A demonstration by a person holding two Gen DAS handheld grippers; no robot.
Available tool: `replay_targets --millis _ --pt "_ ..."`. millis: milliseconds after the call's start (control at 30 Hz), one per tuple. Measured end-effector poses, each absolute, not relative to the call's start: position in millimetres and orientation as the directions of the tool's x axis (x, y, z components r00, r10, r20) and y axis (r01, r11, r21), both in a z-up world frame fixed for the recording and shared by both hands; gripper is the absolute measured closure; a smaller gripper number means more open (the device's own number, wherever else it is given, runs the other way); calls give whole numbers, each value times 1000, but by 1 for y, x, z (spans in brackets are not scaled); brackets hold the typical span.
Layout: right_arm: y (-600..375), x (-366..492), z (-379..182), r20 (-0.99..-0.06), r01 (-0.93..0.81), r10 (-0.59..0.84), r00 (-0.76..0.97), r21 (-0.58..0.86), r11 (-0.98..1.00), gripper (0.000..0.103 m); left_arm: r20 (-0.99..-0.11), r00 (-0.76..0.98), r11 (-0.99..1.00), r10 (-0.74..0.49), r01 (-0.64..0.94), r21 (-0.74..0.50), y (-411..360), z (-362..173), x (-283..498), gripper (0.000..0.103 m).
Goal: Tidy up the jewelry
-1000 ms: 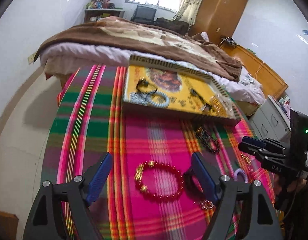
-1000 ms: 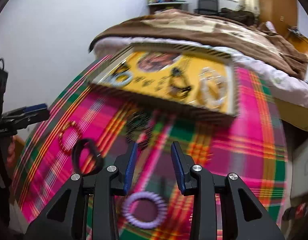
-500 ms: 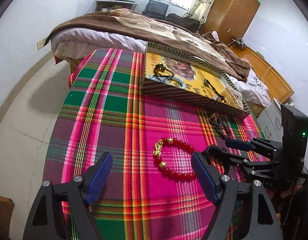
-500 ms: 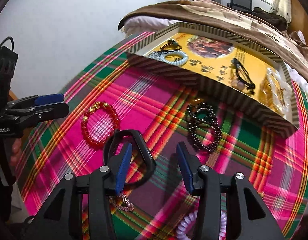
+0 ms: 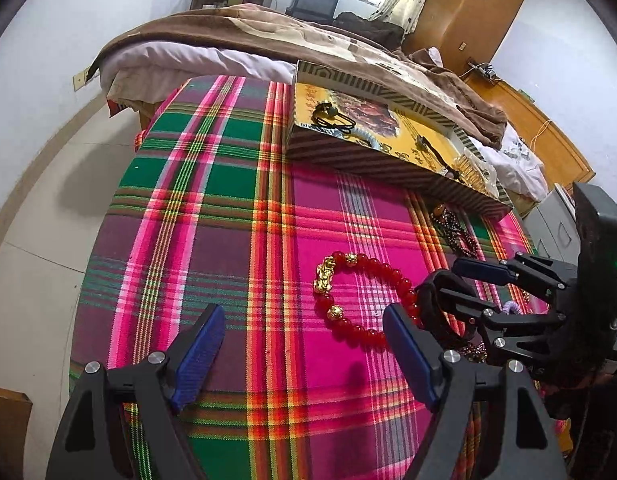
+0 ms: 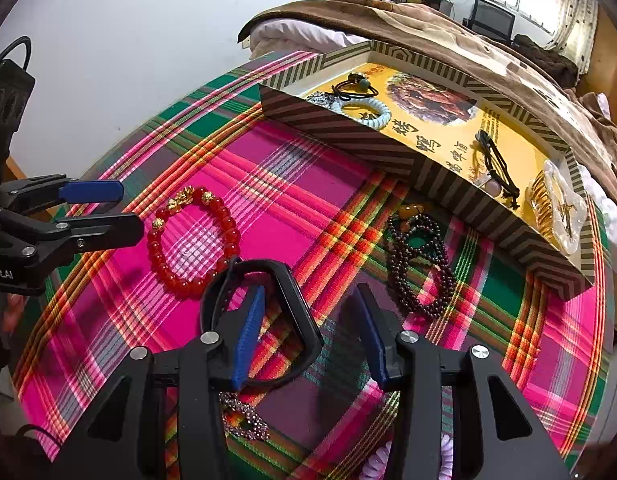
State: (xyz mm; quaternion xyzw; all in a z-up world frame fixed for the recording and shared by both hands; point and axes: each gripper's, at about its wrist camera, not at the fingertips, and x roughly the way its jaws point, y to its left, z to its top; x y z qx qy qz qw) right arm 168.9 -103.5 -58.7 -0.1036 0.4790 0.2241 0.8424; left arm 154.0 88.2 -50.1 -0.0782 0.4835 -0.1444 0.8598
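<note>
A red bead bracelet with gold charms [image 5: 358, 300] [image 6: 194, 236] lies on the plaid cloth. A black band [image 6: 284, 292] [image 5: 432, 296] lies next to it, and my right gripper's [image 6: 308, 328] left finger stands inside its loop, jaws open. My left gripper [image 5: 304, 356] is open and empty, low over the cloth just left of the red bracelet. A dark bead necklace [image 6: 420, 264] lies by the yellow tray [image 6: 340, 124] [image 5: 348, 156], which holds several pieces. A lilac coil tie [image 6: 382, 460] and a small sparkly chain [image 6: 244, 416] lie under my right gripper.
The plaid-covered table [image 5: 212, 208] drops off on the left to a tiled floor. A bed with a brown blanket [image 5: 248, 28] stands behind the tray. A wooden cabinet [image 5: 468, 8] is at the back right.
Both grippers have moved left. The right gripper came from over the lilac coil tie to the black band and opened wider. The left gripper shifted off the red bracelet.
</note>
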Motion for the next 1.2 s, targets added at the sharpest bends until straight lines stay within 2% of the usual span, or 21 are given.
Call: replay_targets --millis 33,100,500,767,967,1067,1200 --pt "-104 169 -58 -852 -473 278 444 40 880 69 -810 488 946 -324 171 -275 88 -51 154 22" --pt "-107 169 -58 -848 -466 277 451 41 884 89 -813 487 948 -318 172 -268 86 -52 155 22" --pt "-145 171 -49 -811 -351 272 518 88 932 90 -837 494 971 -233 161 -176 68 -54 169 22" --pt "-169 168 -39 -786 -299 271 556 115 947 90 -851 519 985 -82 171 9 44 -62 176 22" --pt "-176 166 -39 -778 -295 281 563 128 947 90 -843 533 988 -77 155 8 43 -61 182 24" --pt "-182 166 -37 -770 -285 284 571 138 948 90 -840 536 986 -83 167 9 41 -59 184 35" --pt "-191 167 -33 -762 -266 280 583 146 953 90 -836 540 980 -101 200 11 33 -57 184 56"
